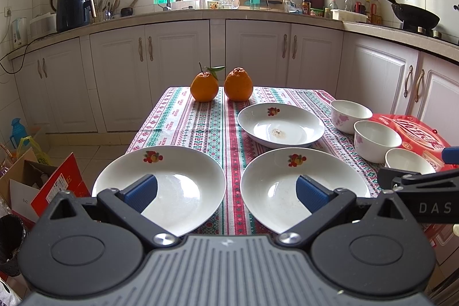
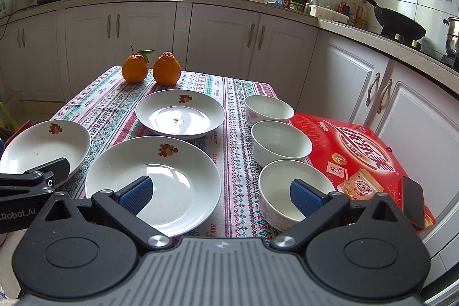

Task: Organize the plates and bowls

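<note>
Three white plates with fruit prints lie on the patterned tablecloth: near left [image 1: 172, 179] [image 2: 37, 145], near middle [image 1: 275, 177] [image 2: 172, 171], and far [image 1: 281, 125] [image 2: 180, 113]. Three white bowls with pink flowers stand in a row at the right: far [image 1: 348, 112] [image 2: 268, 108], middle [image 1: 375, 139] [image 2: 279, 142], near [image 1: 407, 161] [image 2: 284, 188]. My left gripper [image 1: 226, 192] is open and empty above the two near plates. My right gripper [image 2: 221, 195] is open and empty, between the middle plate and the near bowl.
Two oranges [image 1: 221, 85] [image 2: 150, 69] stand at the table's far edge. A red box [image 2: 358, 154] with a dark phone [image 2: 413, 202] on it lies at the right. Kitchen cabinets ring the table. Cardboard boxes [image 1: 43, 182] sit on the floor at the left.
</note>
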Demonstrator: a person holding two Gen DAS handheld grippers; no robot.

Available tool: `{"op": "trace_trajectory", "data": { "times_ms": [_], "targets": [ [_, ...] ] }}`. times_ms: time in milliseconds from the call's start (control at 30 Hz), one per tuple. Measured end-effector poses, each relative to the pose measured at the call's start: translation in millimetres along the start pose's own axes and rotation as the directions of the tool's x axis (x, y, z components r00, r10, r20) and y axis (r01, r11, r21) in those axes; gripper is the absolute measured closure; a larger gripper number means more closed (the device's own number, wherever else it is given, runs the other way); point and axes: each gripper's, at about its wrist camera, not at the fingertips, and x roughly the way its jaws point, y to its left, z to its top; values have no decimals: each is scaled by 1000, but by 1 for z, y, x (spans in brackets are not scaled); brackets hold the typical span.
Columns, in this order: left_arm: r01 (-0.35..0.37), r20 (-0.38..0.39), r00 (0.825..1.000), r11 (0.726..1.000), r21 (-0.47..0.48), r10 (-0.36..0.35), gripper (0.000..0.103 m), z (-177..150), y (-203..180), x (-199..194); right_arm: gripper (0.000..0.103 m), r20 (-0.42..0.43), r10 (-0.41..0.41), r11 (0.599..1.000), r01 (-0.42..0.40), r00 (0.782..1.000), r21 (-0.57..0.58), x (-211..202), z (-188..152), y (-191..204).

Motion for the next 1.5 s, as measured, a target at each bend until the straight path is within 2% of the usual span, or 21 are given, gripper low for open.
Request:
{"op": "trace_trajectory", "data": {
  "times_ms": [533, 667, 933, 1167, 1233, 1367, 1433, 1500],
  "targets": [
    [1, -8, 1000, 1000, 5, -1, 1, -2, 1, 7, 0, -19, 5, 1000, -6, 1000, -8, 7, 2, 5],
    [23, -10, 1000, 1000, 7, -23, 1, 0, 4, 9, 0, -16, 14, 1000, -15, 1000, -18, 9, 4, 4],
    [35, -1, 999, 998, 46, -35, 1, 0, 19, 9, 0, 32, 135, 989, -133, 990, -58, 15, 28, -5],
    [5, -35, 999, 994, 111, -1, 1, -12, 50, 13, 0, 71, 280, 959, -276, 957, -66, 31, 61, -14],
    [-2, -61, 998, 994, 109, 8, 1, -18, 62, 16, 0, 52, 359, 931, -354, 932, -91, 39, 68, -10],
    [-8, -118, 993, 995, 103, 20, 1, -33, 82, 25, 0, -5, 445, 892, -444, 895, -84, 59, 71, 5],
    [-6, -146, 989, 994, 107, 22, 1, -41, 89, 31, 0, -38, 471, 878, -472, 881, -75, 68, 69, 14],
    [-3, -165, 986, 994, 106, 21, 1, -46, 94, 38, 0, -58, 479, 872, -482, 876, -83, 74, 68, 23]
  ]
}}
